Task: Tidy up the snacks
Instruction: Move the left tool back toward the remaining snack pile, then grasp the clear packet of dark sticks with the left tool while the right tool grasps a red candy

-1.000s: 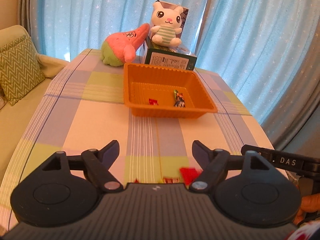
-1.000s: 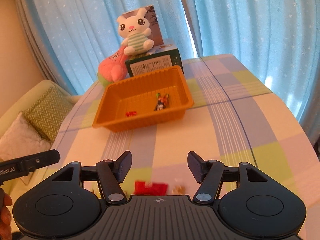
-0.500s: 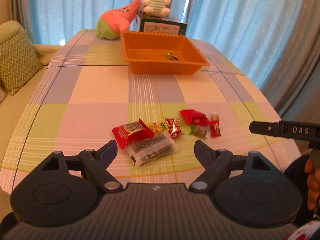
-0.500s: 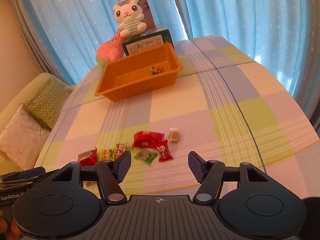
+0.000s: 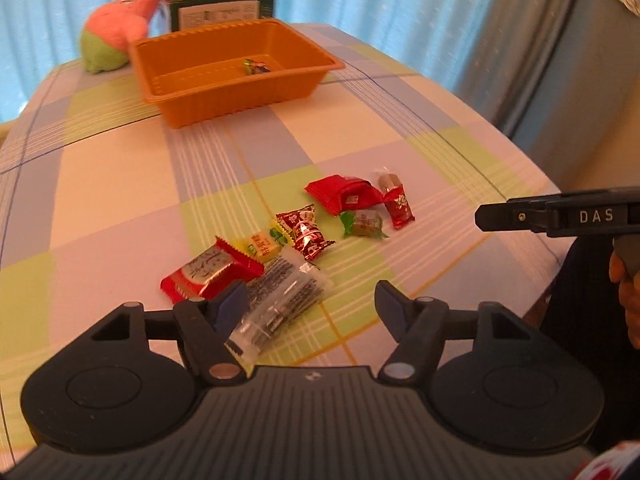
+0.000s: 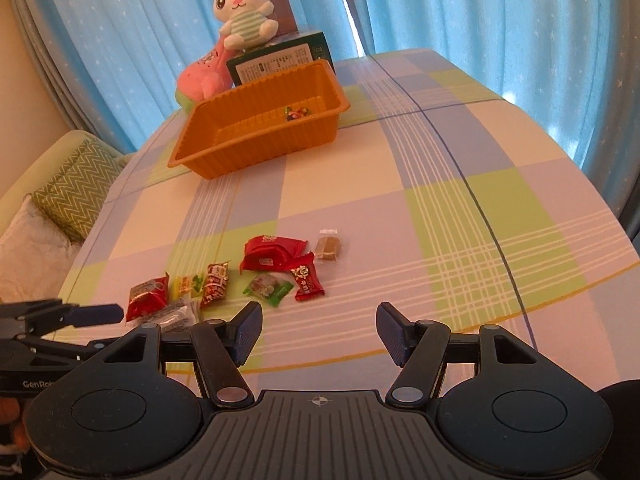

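Both grippers dropped and pulled back toward the near edge of the surface over the last second, and the loose snacks, hidden or barely peeking a moment earlier, came fully into view. The left gripper had closed in hardest: its left finger now overlapped the clear wrapped bar in the picture, though whether it touched I could not tell. Its fingers stood spread wide, nothing between them. The right gripper hung back near the front edge, fingers likewise spread and empty, pointing at the scatter.

And what a scatter: a red foil packet lay touching the clear bar, a yellow-green candy and a red patterned candy just beyond, then a green candy, a small red candy, a big red pouch and a brown caramel piece on the right.

Well apart, at the far side, sat the orange tray with one colourful candy showing inside; whatever else it held was screened by its near wall. Behind it stood a green box, a pink plush and a white bunny plush.

My read: this was lining up for the next pick, most of the sorting left to do, with the left side best placed for the clear bar or the foil packet.
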Demonstrator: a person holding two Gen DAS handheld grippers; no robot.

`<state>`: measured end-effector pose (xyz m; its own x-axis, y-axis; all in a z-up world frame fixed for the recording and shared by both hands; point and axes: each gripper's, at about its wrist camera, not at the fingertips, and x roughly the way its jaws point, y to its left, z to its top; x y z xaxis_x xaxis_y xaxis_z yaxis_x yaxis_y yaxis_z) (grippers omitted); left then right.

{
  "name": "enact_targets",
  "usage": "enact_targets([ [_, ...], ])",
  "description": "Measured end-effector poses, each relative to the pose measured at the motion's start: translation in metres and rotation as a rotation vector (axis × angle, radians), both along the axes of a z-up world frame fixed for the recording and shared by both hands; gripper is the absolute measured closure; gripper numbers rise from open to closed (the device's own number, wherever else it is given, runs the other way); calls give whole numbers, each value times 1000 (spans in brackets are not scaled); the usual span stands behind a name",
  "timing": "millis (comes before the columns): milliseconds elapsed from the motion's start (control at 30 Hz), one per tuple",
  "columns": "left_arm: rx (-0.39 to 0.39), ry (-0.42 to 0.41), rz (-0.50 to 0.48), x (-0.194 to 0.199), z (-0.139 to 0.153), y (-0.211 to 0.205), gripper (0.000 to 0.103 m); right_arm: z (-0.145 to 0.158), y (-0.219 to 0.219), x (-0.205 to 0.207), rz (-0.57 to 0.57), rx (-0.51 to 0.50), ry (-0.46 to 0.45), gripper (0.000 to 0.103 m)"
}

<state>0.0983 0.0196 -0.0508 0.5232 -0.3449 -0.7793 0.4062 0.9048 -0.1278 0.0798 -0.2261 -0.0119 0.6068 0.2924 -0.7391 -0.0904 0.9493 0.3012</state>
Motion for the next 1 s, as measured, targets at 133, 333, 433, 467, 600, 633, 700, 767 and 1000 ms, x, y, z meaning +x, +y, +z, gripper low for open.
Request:
enact_targets([
  [133, 55, 38, -101, 18, -11, -5, 38, -10, 0, 7, -5, -5, 23, 40],
  [333, 116, 89, -169, 37, -24, -7, 39, -20, 3, 18, -9, -6, 44, 40],
  [433, 112, 103, -167, 39, -27, -5, 42, -24, 5, 23, -5, -12, 49, 40],
  [467, 117, 104, -163, 38, -27, -5, 45, -25, 6, 24, -5, -14, 50, 40],
  [600, 152, 101, -140, 33, -32, -9, 63, -29, 6, 27, -13, -10, 51, 40],
  [633, 159, 101, -125, 31, -33, -10, 63, -29, 6, 28, -11, -10, 49, 40],
  [700, 152, 87, -77, 27, -35, -10, 63, -31, 6, 29, -8, -12, 44, 40],
  [767, 135, 79, -22, 24, -35, -11, 63, -32, 8, 30, 3, -12, 37, 40],
  [1000, 65, 86, 143, 20, -33, -13, 68, -38, 20, 39, 69, -62, -4, 40],
])
